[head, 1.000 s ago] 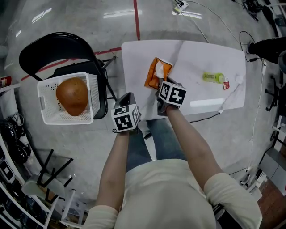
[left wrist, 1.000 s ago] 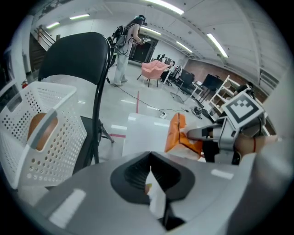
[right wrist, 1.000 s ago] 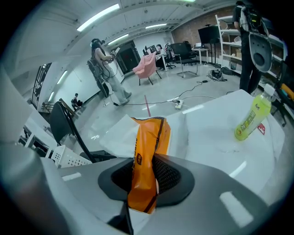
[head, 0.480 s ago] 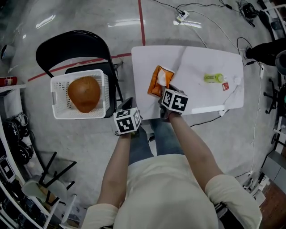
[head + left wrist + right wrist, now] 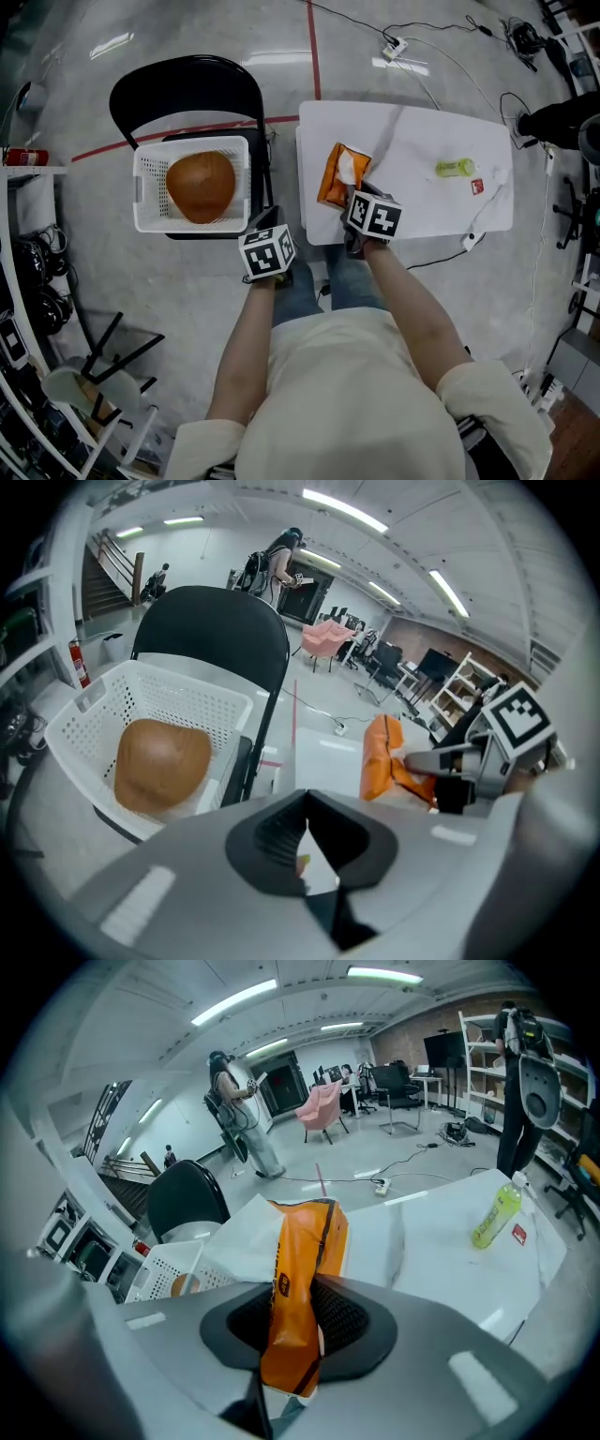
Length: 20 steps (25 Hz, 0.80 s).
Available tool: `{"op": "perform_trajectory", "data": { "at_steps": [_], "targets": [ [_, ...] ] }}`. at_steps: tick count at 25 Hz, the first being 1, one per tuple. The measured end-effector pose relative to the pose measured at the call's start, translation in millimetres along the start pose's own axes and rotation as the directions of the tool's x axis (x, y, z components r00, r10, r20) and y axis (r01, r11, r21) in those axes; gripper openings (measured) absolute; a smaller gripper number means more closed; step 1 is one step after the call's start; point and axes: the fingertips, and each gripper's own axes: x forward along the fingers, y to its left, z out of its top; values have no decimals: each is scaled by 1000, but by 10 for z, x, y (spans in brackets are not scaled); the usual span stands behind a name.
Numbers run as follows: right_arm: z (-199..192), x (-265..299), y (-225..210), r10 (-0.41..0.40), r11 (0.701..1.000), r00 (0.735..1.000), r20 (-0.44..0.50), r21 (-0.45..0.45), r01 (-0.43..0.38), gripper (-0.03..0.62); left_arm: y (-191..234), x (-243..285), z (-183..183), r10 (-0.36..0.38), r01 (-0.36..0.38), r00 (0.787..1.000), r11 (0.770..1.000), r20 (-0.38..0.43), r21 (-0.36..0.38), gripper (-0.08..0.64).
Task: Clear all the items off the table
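My right gripper (image 5: 358, 208) is shut on the near end of an orange snack bag (image 5: 339, 175), which hangs just over the near left part of the white table (image 5: 412, 150); the bag (image 5: 302, 1279) stands up between the jaws in the right gripper view. My left gripper (image 5: 270, 225) is shut and holds nothing, hovering off the table's left edge beside the chair. A white basket (image 5: 150, 187) on the black folding chair (image 5: 187, 89) holds a brown round loaf-like thing (image 5: 200, 186). A green bottle (image 5: 455, 168) lies at the table's far right.
A small red-and-white packet (image 5: 477, 187) lies right of the bottle. Cables and a power strip (image 5: 396, 45) run over the floor beyond the table. A red line (image 5: 314, 47) marks the floor. Shelving and stands crowd the left edge.
The head view has shifted, so chair, basket and table sit further right in frame. Both grippers keep their pose; the right one still holds the orange bag.
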Motion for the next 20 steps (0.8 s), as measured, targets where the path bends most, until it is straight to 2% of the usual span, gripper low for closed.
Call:
{"op": "perform_trajectory", "data": {
  "at_steps": [9, 20],
  "targets": [
    [2, -134, 424, 29, 996, 1000, 3, -86, -29, 89, 318, -309, -7, 17, -16, 999, 999, 29, -34, 9],
    [-134, -139, 1204, 125, 976, 992, -25, -178, -128, 89, 783, -673, -5, 67, -59, 995, 993, 80, -100, 8]
  ]
}}
